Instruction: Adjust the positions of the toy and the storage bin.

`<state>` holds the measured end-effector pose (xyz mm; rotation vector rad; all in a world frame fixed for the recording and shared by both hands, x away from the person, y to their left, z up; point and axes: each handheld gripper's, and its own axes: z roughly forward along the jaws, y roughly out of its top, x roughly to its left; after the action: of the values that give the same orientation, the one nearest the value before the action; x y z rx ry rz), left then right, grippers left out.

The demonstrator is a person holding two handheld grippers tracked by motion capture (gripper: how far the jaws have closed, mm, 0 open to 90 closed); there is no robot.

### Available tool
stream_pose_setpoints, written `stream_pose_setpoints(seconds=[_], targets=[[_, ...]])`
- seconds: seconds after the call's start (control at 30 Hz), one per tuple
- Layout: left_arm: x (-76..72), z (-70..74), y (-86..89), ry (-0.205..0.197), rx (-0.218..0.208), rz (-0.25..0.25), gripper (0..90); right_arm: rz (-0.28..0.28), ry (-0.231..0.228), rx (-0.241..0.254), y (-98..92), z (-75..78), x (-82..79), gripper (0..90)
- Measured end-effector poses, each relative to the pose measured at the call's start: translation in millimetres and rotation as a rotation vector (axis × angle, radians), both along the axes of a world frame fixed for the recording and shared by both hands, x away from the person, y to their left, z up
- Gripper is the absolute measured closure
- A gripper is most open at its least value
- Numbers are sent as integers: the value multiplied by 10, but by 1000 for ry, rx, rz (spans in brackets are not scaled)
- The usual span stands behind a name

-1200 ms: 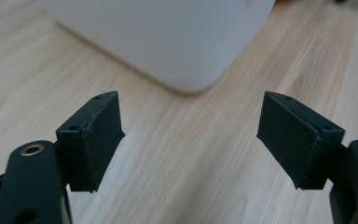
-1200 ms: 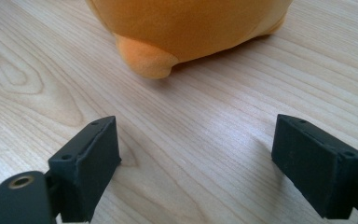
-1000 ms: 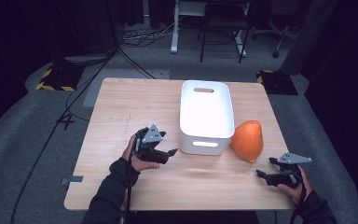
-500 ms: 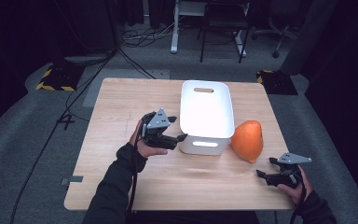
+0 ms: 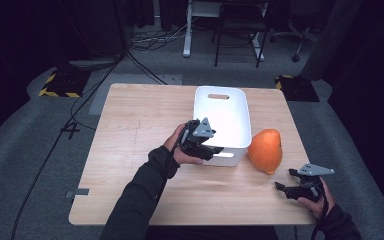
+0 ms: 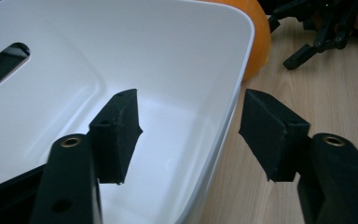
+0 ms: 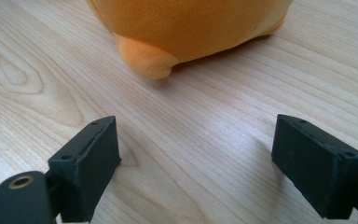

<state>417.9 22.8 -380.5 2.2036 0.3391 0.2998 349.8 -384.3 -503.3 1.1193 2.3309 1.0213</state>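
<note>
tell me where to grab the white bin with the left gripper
Take the white bin by its thin near rim, coming from above at the near end. The left gripper straddles that wall there, one jaw inside and one outside, closing but not yet pressing. The wall is far narrower than the bin's width.

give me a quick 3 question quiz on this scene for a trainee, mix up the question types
1. True or false: the orange plush lies inside the white bin.
2. The left gripper has one jaw: A) on the plush B) on each side of the bin's rim C) flat on the table.
3. What lies ahead of the right gripper, and does it touch it?

Key
1. False; it lies on the table beside the bin.
2. B; the pads do not yet press the wall.
3. The plush; no, the open jaws are short of it.
</note>
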Motion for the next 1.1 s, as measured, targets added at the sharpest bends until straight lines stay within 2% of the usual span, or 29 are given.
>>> stream_pose_setpoints(seconds=[0.07, 0.1, 0.13, 0.23, 0.27, 0.3, 0.33, 0.37, 0.43, 0.47, 0.53, 0.87, 1.0, 1.03, 1.1], targets=[[41, -17, -50, 13, 15, -57, 492, 0, 0, 0, 0, 0, 0, 149], [43, -29, -65, 13, 7, -63, 531, 0, 0, 0, 0, 0, 0, 149], [54, -31, -78, 27, 19, -81, 575, 0, 0, 0, 0, 0, 0, 149], [54, -57, -103, 23, 43, -99, 681, 0, 0, 0, 0, 0, 0, 149], [52, -80, -123, 17, 58, -99, 681, 0, 0, 0, 0, 0, 0, 149], [50, -88, -138, 27, 87, -109, 744, 0, 0, 0, 0, 0, 0, 149], [50, -88, -138, 27, 87, -109, 757, 0, 0, 0, 0, 0, 0, 149], [35, -105, -152, 12, 91, -102, 756, 0, 0, 0, 0, 0, 0, 149], [21, -97, -141, 19, 97, -105, 759, 1, -1, -1, -1, 0, 0, 149], [17, -104, -135, 5, 89, -108, 766, 1, 0, -1, -1, 0, 0, 149], [-6, -96, -113, 15, 96, -111, 776, 0, 0, -1, 0, 0, 0, 149], [-223, -89, 103, -8, 98, -112, 789, -2, 1, 4, 1, -1, -5, 149], [-284, -104, 157, -16, 76, -113, 786, -2, 2, 4, 1, 0, -6, 149], [-309, -108, 188, -20, 57, -101, 779, -3, 2, 4, 1, 0, -6, 149], [-321, -83, 227, -15, 51, -89, 743, -2, 1, 4, 1, 0, -6, 149]])
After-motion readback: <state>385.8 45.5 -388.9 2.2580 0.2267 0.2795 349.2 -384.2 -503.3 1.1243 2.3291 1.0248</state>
